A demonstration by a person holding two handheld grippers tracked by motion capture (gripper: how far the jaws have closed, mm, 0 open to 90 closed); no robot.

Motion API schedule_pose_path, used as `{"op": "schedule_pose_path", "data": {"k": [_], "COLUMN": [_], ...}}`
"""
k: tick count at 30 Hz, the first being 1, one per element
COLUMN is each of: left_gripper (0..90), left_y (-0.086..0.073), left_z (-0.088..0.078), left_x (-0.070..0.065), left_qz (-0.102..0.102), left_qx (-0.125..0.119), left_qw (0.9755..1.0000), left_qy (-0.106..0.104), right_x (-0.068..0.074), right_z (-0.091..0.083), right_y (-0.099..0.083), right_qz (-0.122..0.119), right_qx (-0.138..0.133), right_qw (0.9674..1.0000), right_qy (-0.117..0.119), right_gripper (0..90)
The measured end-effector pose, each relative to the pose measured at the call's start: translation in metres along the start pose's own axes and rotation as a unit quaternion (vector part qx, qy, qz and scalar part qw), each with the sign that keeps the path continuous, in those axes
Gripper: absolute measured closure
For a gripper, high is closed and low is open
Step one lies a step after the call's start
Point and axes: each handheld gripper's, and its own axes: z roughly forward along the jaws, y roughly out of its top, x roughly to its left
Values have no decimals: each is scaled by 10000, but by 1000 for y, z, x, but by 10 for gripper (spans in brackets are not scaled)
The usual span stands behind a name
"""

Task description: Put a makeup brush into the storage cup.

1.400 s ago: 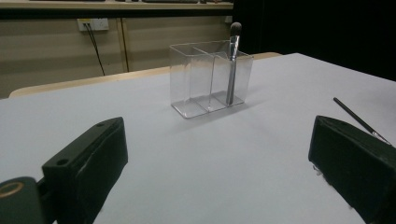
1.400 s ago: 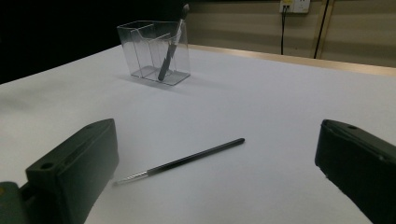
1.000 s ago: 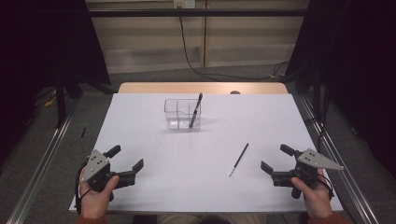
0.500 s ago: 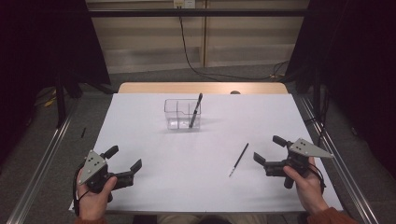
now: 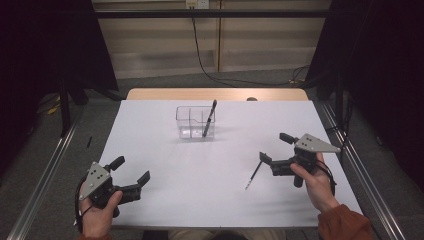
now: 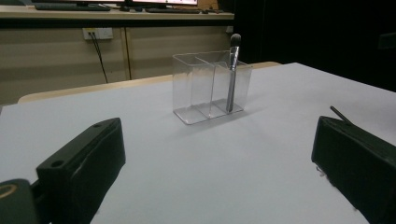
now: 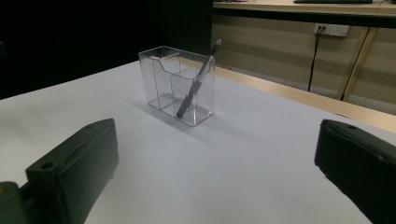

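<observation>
So the white table (image 5: 210,200) has a clear plastic organizer (image 5: 195,121) sitting toward the far middle, and it's split into compartments. One brush (image 5: 209,118) is already standing in it, leaning a bit, handle down and dark bristle tip sticking up above the rim. In the left gripper view that same organizer (image 6: 211,85) sits dead ahead, with the brush (image 6: 232,70) in its right-hand compartment, and from the right gripper view the organizer (image 7: 178,85) has the brush (image 7: 198,77) tilted across the nearer compartment. The other thing in play is a thin dark pencil-like stick (image 5: 254,175) lying flat on the table, off to the right of center and well apart from the organizer. The right gripper (image 5: 275,149) is right by it, its near jaw just about at the upper end of the stick, though I can't tell if it's actually touching. Jaws are spread wide and there's nothing between them, which the right gripper view backs up. The left gripper (image 5: 131,169) is down at the near left corner of the table, well away from everything, also spread wide with nothing in it. In the left gripper view the tip of the stick (image 6: 341,115) pokes up just behind the right-hand jaw.
</observation>
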Motion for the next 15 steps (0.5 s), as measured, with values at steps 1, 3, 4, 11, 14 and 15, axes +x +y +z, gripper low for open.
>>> {"op": "schedule_pose_path", "data": {"k": [1, 3, 4, 11, 14, 15], "left_gripper": [28, 28, 28, 29, 29, 29], "left_y": [0, 0, 0, 0, -1, -1], "left_z": [0, 1, 1, 3, 3, 3], "left_x": [0, 0, 1, 2, 2, 2], "left_qz": [-11, -35, -3, 19, 32, 37], "left_qx": [-15, -90, -72, -24, -11, -4], "left_qw": [10000, 10000, 10000, 10000, 10000, 10000], "left_qy": [9, -8, 10, -17, -13, -10], "right_x": [-1, -2, -3, -13, -16, -17], "right_z": [4, 9, 11, 26, 31, 32], "right_y": [2, 6, 8, 21, 24, 24], "right_qz": [13, -62, -115, -126, -73, -90], "right_qx": [-18, 35, 50, 337, 518, 601], "right_qw": [10000, 10000, 9999, 9993, 9986, 9981], "right_qy": [7, -4, -46, 94, 86, 112], "right_gripper": [0, 0, 0, 0, 0, 0]}}
